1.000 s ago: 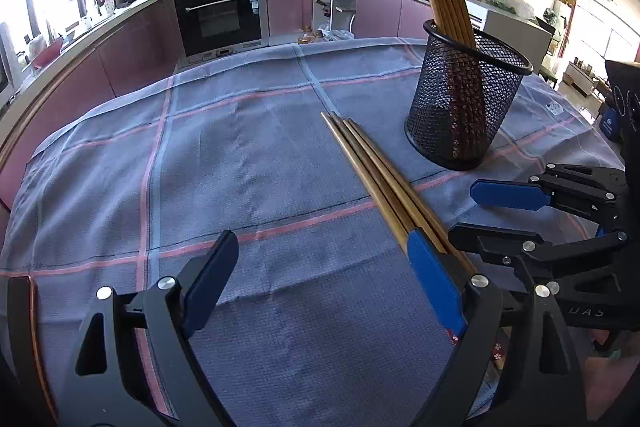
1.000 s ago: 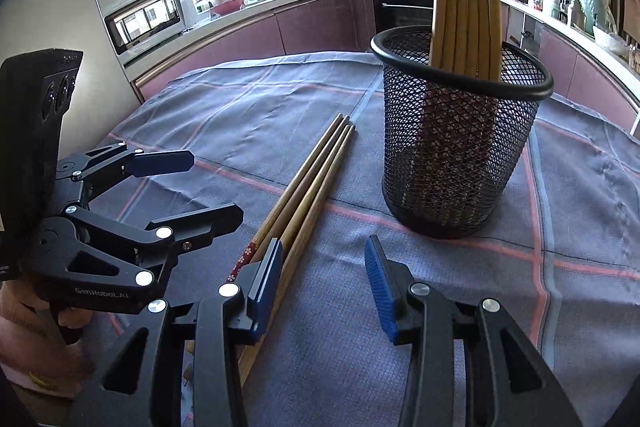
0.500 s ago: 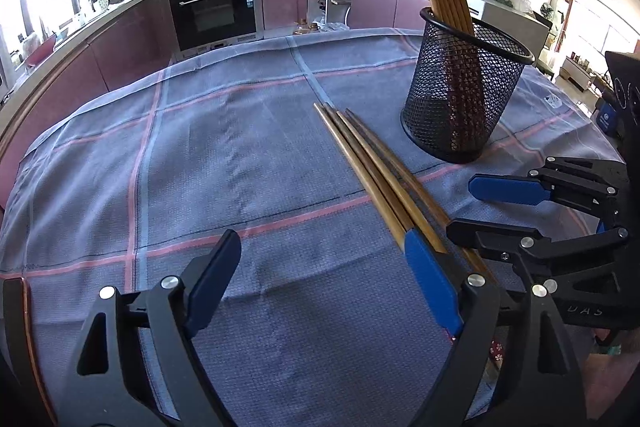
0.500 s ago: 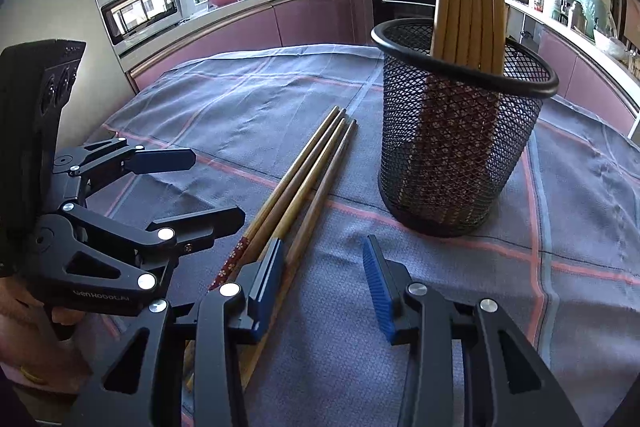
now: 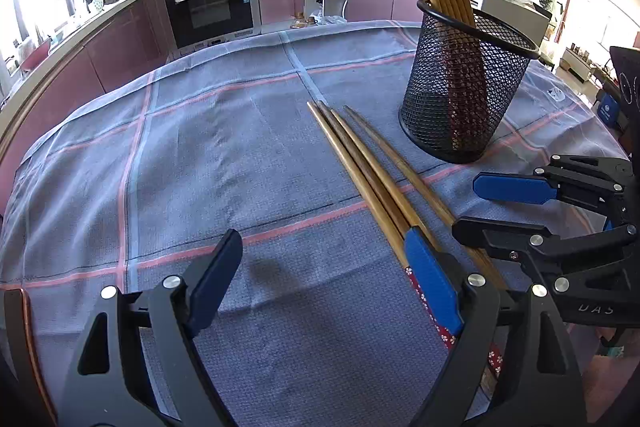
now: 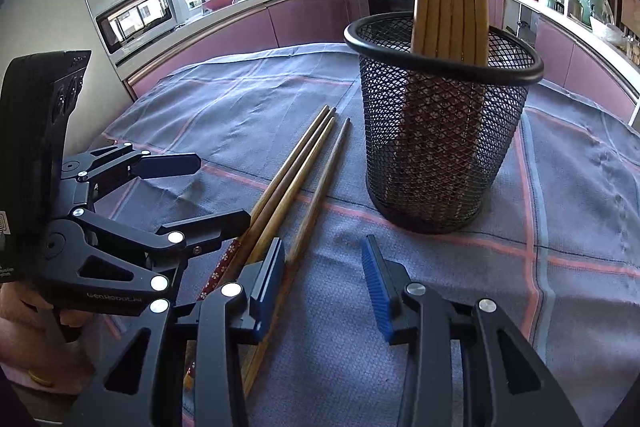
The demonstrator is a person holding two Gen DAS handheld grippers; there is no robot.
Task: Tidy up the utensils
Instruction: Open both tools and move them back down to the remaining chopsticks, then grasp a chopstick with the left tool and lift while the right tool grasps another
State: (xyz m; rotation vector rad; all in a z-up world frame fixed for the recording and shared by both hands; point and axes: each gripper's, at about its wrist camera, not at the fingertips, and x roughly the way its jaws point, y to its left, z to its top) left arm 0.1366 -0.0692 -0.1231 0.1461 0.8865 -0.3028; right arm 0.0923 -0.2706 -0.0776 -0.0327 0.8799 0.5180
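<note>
Several wooden chopsticks [image 5: 360, 167] [image 6: 294, 183] lie side by side on the blue checked tablecloth [image 5: 180, 155], tips pointing away; the one nearest the basket lies slightly apart. A black mesh basket [image 5: 464, 99] [image 6: 440, 147] stands upright to their right and holds several more chopsticks. My left gripper [image 5: 322, 283] [image 6: 200, 193] is wide open and holds nothing, its right finger over the patterned handle ends. My right gripper [image 6: 322, 283] [image 5: 492, 209] is partly open and holds nothing; its left finger hangs over the chopsticks' near ends, in front of the basket.
A person's hand [image 6: 32, 347] holds the left gripper at the near table edge. Bare cloth stretches left of the chopsticks. Beyond the table are purple cabinets, an oven [image 5: 208, 7] and a microwave [image 6: 136, 19].
The chopstick nearest the basket now lies a little apart from the others. Both grippers have stayed about where they were.
</note>
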